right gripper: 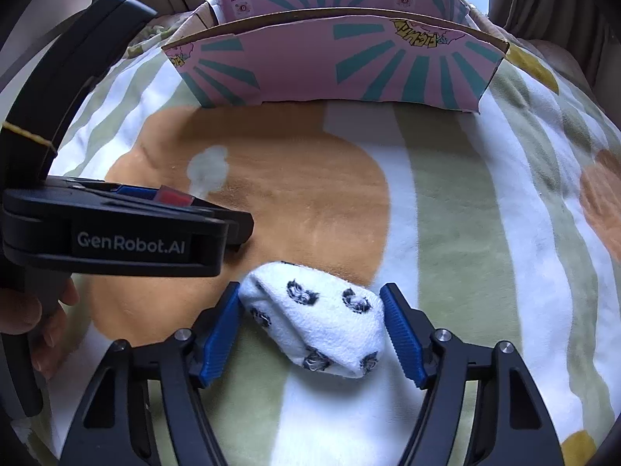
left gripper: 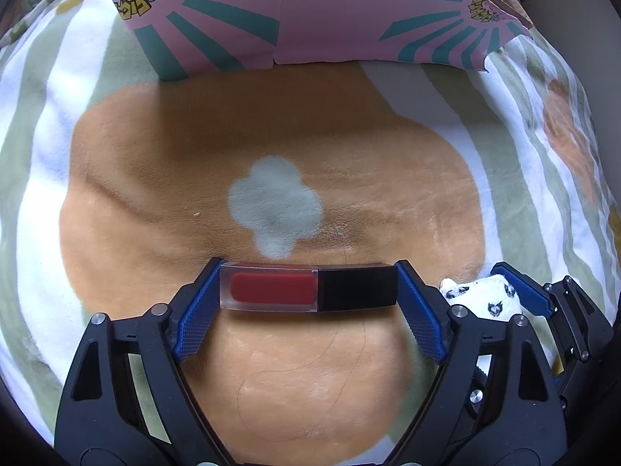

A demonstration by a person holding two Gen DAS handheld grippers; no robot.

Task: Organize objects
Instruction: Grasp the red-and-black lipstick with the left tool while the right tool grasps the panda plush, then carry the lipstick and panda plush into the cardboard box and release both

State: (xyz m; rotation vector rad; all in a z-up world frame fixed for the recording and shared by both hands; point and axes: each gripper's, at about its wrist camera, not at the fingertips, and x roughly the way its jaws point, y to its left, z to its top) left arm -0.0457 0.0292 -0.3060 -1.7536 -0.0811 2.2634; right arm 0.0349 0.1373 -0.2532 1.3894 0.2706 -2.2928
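My left gripper is shut on a lip gloss tube with a clear red half and a black cap, held crosswise by its two ends above the blanket. In the right wrist view the left gripper is at the left with the red tube end showing. My right gripper is shut on a rolled white sock with black prints, the blue pads touching both of its sides. The sock also shows in the left wrist view, beside the right gripper's fingers.
An open pink and teal cardboard box stands at the far side, also in the left wrist view. Everything sits on a striped green, white and orange blanket. A hand holds the left gripper's handle.
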